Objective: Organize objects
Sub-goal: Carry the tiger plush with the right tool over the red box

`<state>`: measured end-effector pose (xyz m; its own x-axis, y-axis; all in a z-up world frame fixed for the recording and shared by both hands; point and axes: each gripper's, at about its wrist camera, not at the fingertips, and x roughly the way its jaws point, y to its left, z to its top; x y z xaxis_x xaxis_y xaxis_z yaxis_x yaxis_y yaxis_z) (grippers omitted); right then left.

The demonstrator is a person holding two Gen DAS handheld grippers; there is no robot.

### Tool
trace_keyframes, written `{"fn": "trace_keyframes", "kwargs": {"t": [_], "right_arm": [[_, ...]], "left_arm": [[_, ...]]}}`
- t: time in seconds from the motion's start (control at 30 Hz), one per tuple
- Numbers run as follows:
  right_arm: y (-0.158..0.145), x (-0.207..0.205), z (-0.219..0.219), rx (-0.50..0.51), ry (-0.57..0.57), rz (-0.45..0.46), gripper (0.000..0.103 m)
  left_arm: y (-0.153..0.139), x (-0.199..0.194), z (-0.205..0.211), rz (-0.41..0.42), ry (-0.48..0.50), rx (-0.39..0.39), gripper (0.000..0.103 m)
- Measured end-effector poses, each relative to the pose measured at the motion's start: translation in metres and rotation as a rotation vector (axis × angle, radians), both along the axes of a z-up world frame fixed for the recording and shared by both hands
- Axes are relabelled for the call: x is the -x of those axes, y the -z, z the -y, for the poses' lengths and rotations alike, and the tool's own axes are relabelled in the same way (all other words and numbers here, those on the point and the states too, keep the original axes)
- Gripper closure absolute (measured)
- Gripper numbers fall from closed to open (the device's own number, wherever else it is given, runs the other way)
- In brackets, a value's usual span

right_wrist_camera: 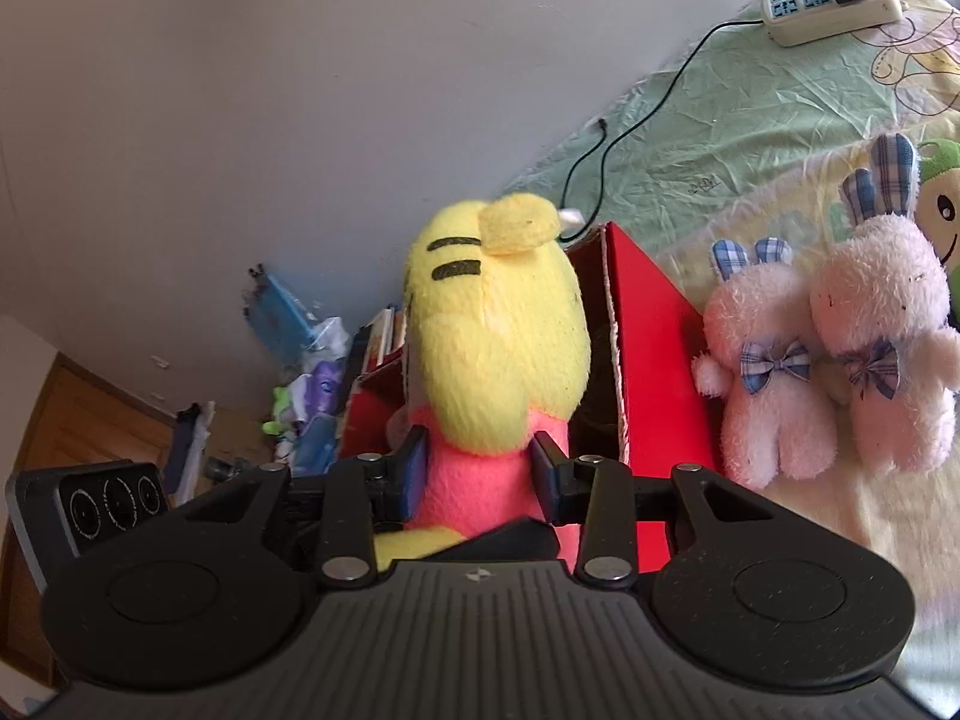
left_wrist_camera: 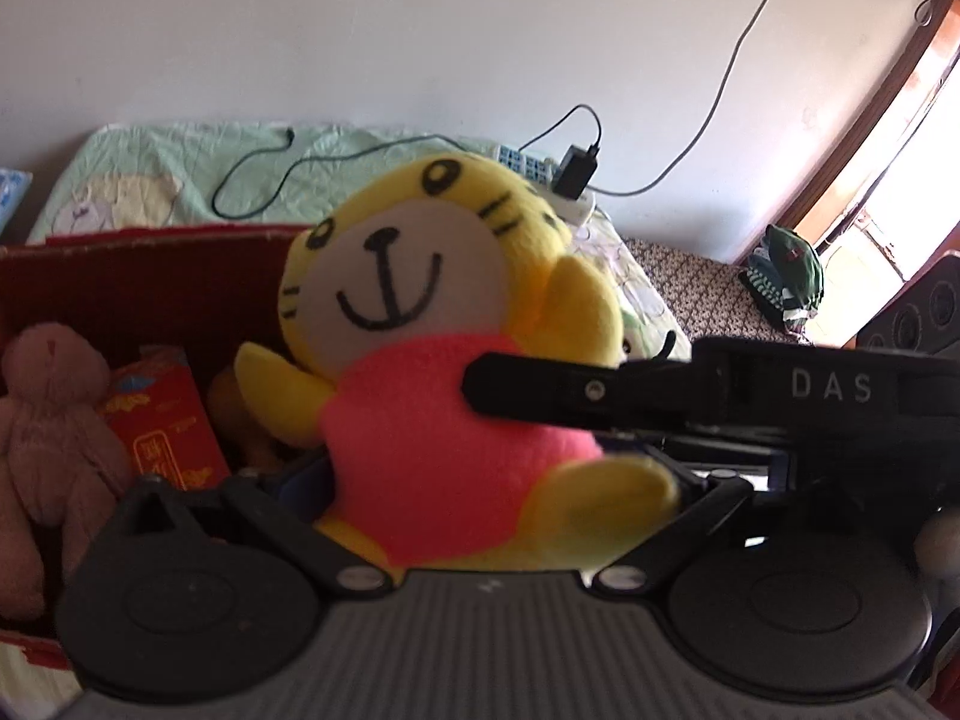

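A yellow tiger plush (left_wrist_camera: 420, 324) in a pink shirt hangs over an open red box (left_wrist_camera: 150, 276). In the right wrist view I see its back (right_wrist_camera: 498, 348), and my right gripper (right_wrist_camera: 480, 468) is shut on its pink body, one blue pad on each side. One black finger of that right gripper (left_wrist_camera: 540, 390) reaches in from the right across the plush's chest. My left gripper (left_wrist_camera: 498, 480) is open, its fingers spread wide around the plush's lower body. Inside the box lie a brown teddy (left_wrist_camera: 48, 420) and a red packet (left_wrist_camera: 162, 420).
The red box (right_wrist_camera: 654, 360) stands on a bed with a pale green sheet (right_wrist_camera: 720, 108). Two white bunny plushes (right_wrist_camera: 774, 372) lie right of it, and a green-faced plush (right_wrist_camera: 942, 210) beyond them. A power strip (right_wrist_camera: 834, 0) with cables is at the wall. Clutter (right_wrist_camera: 300, 360) covers the floor at left.
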<state>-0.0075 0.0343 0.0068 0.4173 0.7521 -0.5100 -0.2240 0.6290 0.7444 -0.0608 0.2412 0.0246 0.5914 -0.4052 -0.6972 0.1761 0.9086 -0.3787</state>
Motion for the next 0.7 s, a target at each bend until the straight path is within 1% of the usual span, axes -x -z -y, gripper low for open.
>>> {"fn": "trace_keyframes", "kwargs": {"t": [0.13,0.2,0.23,0.4,0.47,0.53,0.7], "right_arm": [[0.008,-0.003,-0.009,0.049,0.027,-0.008,0.065],[0.015,-0.004,-0.012,0.067,0.043,-0.025,0.065],[0.017,-0.004,-0.013,0.064,0.052,-0.022,0.068],[0.014,-0.001,-0.025,0.121,0.059,0.025,0.067],[0.014,0.0,-0.026,0.123,0.063,0.03,0.065],[0.013,0.002,-0.026,0.123,0.065,0.037,0.063],[0.01,0.007,-0.024,0.145,0.085,0.073,0.063]], "left_arm": [[0.015,-0.008,-0.001,-0.033,0.021,-0.017,0.005],[0.023,-0.013,-0.003,-0.058,0.02,-0.01,0.005],[0.028,-0.015,-0.006,-0.074,0.022,-0.004,0.005],[0.04,-0.023,-0.013,-0.095,0.021,0.028,0.003],[0.043,-0.026,-0.016,-0.102,0.023,0.041,0.003],[0.046,-0.027,-0.018,-0.106,0.023,0.03,0.005],[0.055,-0.027,-0.018,-0.13,0.037,0.011,0.005]]}}
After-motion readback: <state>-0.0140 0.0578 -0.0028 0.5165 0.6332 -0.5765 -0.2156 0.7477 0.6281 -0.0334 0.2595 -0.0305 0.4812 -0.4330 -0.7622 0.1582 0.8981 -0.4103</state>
